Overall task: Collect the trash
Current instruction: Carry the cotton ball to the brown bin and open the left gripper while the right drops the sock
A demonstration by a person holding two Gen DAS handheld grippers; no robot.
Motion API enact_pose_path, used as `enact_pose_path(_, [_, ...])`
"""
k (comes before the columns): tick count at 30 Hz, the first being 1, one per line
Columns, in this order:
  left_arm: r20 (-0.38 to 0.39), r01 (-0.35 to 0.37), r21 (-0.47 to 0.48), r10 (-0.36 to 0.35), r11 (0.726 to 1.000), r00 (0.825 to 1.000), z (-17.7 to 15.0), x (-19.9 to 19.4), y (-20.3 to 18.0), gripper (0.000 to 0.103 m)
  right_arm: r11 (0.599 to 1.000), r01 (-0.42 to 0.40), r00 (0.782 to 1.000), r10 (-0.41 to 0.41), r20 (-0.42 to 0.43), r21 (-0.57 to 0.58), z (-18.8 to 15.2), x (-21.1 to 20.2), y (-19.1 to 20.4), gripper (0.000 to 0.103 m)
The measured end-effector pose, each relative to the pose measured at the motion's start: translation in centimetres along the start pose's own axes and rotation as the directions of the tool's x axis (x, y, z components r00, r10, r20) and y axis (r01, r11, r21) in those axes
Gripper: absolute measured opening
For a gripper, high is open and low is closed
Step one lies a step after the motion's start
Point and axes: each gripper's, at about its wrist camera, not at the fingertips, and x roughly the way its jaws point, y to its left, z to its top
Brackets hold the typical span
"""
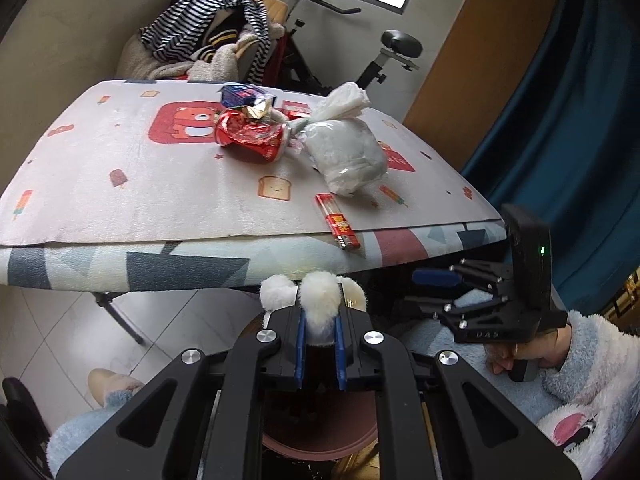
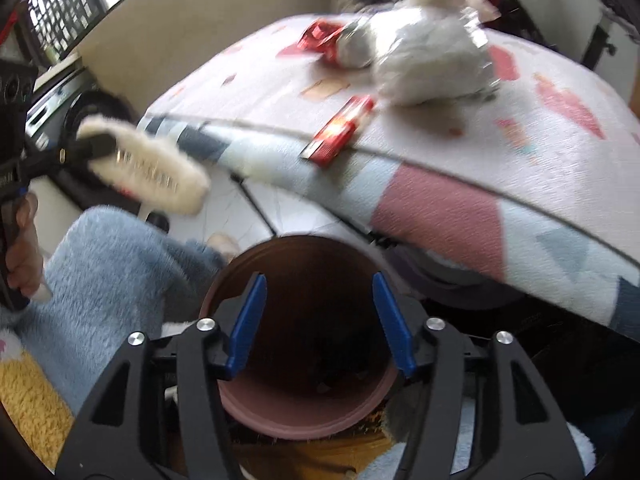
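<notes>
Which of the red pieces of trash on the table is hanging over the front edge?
The flat red packet: its end pokes past the table's front edge. The crushed red can lies farther back, beside the white plastic bag.

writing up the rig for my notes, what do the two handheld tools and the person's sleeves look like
Both are black plastic scissor-linkage frames with silver round bolt heads and flat blue pads on the fingers. The left tool shows them close up; the right tool matches it. From the left view, the right one's body carries a small green light and faint embossed lettering. The person wears fluffy pale blue sleeves with white and pink patches.
</notes>
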Motion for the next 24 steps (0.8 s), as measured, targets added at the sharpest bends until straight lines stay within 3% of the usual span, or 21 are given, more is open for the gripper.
enact_pose_path(4, [-0.024,0.029,0.054,-0.028,0.998,0.999,-0.7,1.9,-0.5,0.012,0.998,0.041,0.993,-0.047,0.108,0.052,-0.1,-2.1,-0.9,0.086])
enact_pose_path(8, [-0.071,0.040,0.097,-0.033,0.995,0.997,-2.1,4.7,-0.9,0.012,0.992,0.041,0.990,-0.056,0.127,0.119,0.0,-2.6,-2.4,0.093])
enact_pose_path(12, [-0.163,0.046,0.093,-0.030,0.995,0.986,-4.1,7.8,-0.6,0.012,0.975,0.067,0.986,-0.097,0.137,0.212,-0.2,-2.8,-3.9,0.095])
enact_pose_path(18, [-0.219,0.052,0.104,-0.028,0.993,0.975,-4.6,9.8,-0.9,0.012,0.960,0.063,0.983,-0.107,0.152,0.272,-0.4,-3.0,-4.9,0.095])
enact_pose_path(24, [-0.224,0.060,0.082,-0.040,0.995,0.974,-4.6,10.4,-0.6,0.012,0.962,0.066,0.984,-0.108,0.144,0.265,-0.2,-2.6,-4.8,0.095])
